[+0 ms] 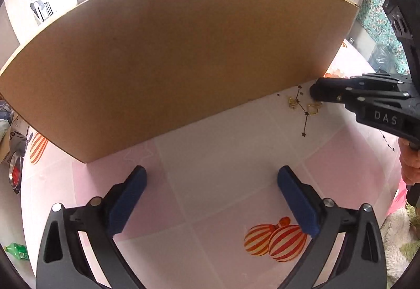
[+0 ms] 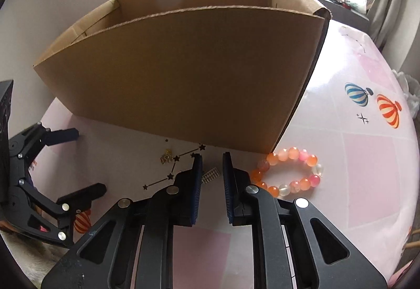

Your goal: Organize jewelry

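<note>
Cardboard box [image 2: 178, 73] stands just beyond both tongs, likely to receive the jewelry. Right gripper [image 2: 212, 170], jaws narrowed but not yet pinching, straddles a small silver piece [image 2: 210, 175], bead bracelet [image 2: 287, 173] just beside; left gripper [image 1: 211, 184] hangs wide open, empty.

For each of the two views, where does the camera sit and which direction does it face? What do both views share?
Left wrist view: sits on the left hand-held gripper, jaws wide, facing down at the tablecloth and cardboard box; a hand shows at the right edge.
Right wrist view: sits on the right hand-held gripper, narrow jaws over a small silver piece, beaded bracelet beside it.
Shared: the box, the gold jewelry, each other's gripper.
</note>
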A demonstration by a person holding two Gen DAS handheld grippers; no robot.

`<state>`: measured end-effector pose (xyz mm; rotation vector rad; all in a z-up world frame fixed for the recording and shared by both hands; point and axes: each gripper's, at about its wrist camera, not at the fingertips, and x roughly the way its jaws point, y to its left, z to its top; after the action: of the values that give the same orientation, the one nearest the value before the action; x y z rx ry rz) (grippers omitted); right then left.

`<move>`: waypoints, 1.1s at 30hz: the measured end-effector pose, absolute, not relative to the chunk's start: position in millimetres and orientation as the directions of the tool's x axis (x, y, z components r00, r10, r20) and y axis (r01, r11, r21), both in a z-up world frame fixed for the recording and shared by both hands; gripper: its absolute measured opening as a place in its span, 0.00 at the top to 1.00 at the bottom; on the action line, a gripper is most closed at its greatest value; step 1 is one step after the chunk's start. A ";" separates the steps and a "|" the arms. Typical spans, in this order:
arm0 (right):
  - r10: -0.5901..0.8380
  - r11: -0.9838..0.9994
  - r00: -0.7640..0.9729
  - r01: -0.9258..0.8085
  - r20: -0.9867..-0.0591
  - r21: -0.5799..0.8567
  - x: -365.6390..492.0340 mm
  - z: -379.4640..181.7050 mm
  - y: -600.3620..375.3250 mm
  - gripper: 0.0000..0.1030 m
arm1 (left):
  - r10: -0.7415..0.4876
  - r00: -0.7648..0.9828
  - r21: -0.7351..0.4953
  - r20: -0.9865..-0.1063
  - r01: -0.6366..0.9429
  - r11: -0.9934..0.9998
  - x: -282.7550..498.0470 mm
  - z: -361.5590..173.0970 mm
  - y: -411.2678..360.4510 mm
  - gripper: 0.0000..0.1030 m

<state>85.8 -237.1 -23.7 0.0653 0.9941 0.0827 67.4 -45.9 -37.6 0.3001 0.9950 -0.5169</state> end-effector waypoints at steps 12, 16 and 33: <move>0.079 0.995 0.488 0.013 -0.870 0.098 78.8 -23.8 -245.4 0.87 | -0.283 0.452 0.008 -0.846 0.541 0.841 59.6 -37.4 -42.8 0.05; 0.187 0.977 0.552 -0.017 -0.813 0.213 86.1 -14.1 -241.0 0.87 | -0.282 0.452 0.008 -0.846 0.540 0.841 60.0 -37.2 -43.0 0.05; 0.379 0.915 0.463 -0.318 -0.801 0.249 109.8 -43.2 -162.6 0.99 | -0.285 0.453 0.004 -0.845 0.539 0.842 54.7 -36.9 -38.7 0.05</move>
<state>109.8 -162.6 -43.2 0.0670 1.0013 0.4286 54.7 -38.7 -36.9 0.2896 0.9770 -0.5176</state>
